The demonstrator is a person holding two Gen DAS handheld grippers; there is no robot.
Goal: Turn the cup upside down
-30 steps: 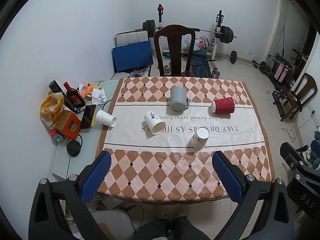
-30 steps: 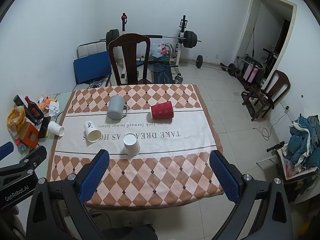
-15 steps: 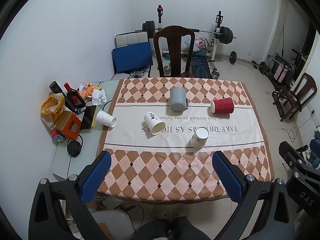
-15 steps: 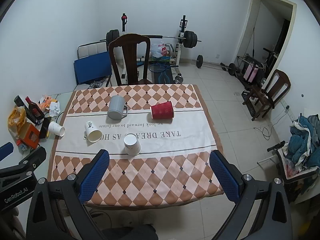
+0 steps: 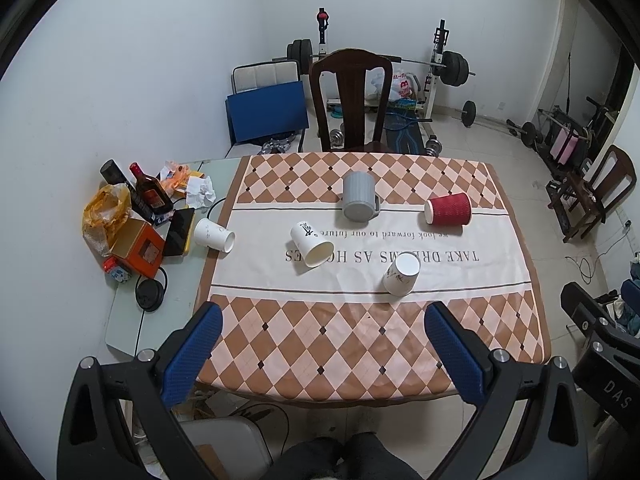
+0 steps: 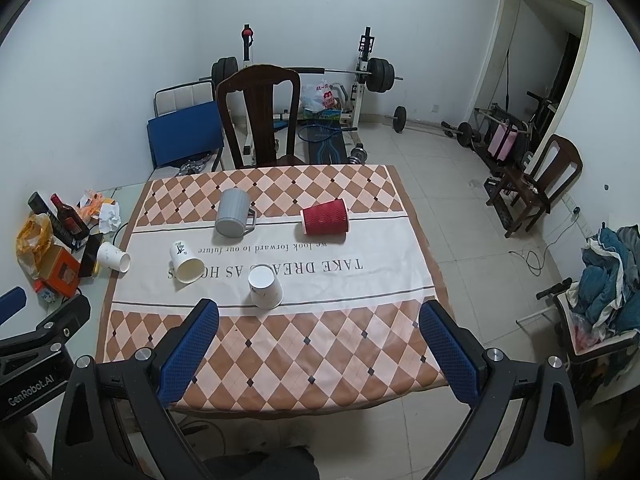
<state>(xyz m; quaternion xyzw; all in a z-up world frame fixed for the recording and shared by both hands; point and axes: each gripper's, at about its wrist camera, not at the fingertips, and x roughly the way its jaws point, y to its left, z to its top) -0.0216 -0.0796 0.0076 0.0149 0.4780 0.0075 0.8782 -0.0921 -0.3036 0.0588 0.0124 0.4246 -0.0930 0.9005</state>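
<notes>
Several cups lie on a table with a checked cloth (image 5: 360, 340). A red ribbed paper cup (image 5: 448, 210) (image 6: 325, 217) lies on its side at the right. A grey mug (image 5: 359, 197) (image 6: 233, 213) lies on its side near the middle. A white paper cup (image 5: 312, 245) (image 6: 186, 263) lies on its side, its mouth toward me. Another white paper cup (image 5: 401, 273) (image 6: 265, 288) stands near the front, base up. A third white cup (image 5: 214, 234) (image 6: 113, 256) lies at the cloth's left edge. My left gripper (image 5: 320, 356) and right gripper (image 6: 318, 352) are open and empty, high above the table's near edge.
A side table at the left holds bottles (image 5: 150, 194), an orange box (image 5: 138, 250), a yellow bag, a phone and crumpled paper. A dark wooden chair (image 5: 352, 100) stands behind the table. Weights, a blue board and another chair (image 6: 540, 184) stand around the room.
</notes>
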